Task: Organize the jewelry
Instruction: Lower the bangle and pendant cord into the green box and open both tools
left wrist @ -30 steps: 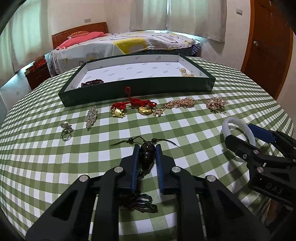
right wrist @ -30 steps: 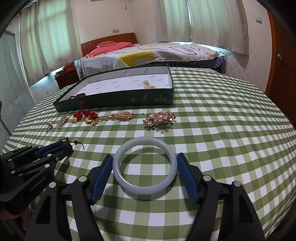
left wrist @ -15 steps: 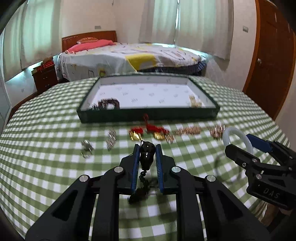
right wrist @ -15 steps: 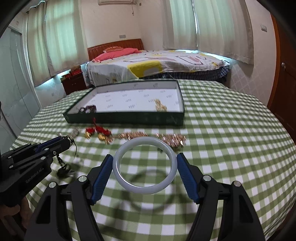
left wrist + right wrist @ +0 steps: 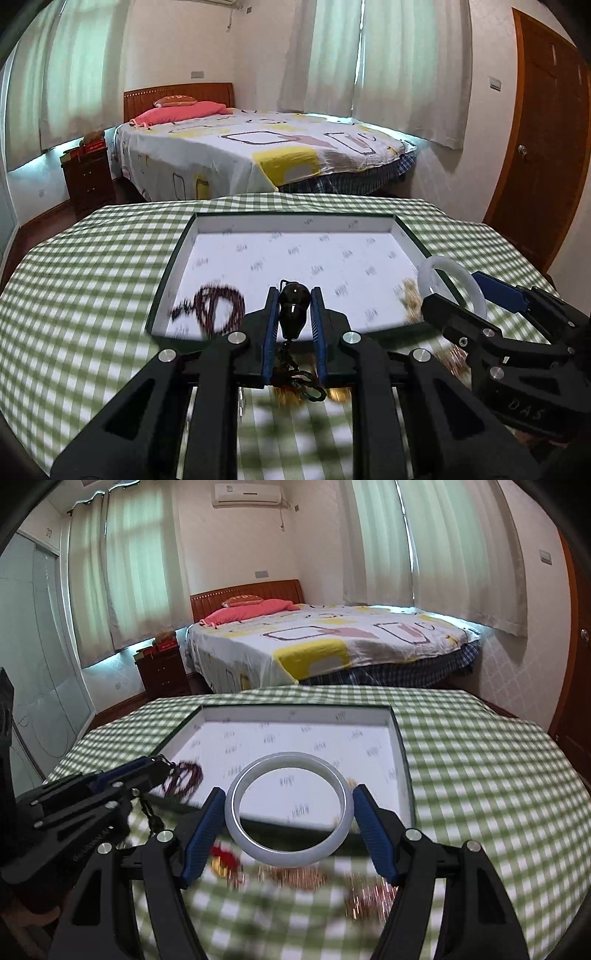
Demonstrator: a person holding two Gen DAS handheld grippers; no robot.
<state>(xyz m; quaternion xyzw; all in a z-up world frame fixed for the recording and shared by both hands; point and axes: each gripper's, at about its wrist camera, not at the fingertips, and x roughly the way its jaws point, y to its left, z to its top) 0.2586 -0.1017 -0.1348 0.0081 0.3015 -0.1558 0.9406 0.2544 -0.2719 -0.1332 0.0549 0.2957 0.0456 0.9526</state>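
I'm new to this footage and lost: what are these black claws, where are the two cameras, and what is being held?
No robot here: a person holds a two-finger clamp in each hand, each with a wide-angle camera looking along its fingers. In the left view, the left gripper pinches a dark bead pendant with a dangling cord. In the right view, the right gripper clamps a pale bangle. Ahead, on a green checked tablecloth, sits a shallow green tray holding a dark beaded bracelet. Blurred gold jewelry lies before it.
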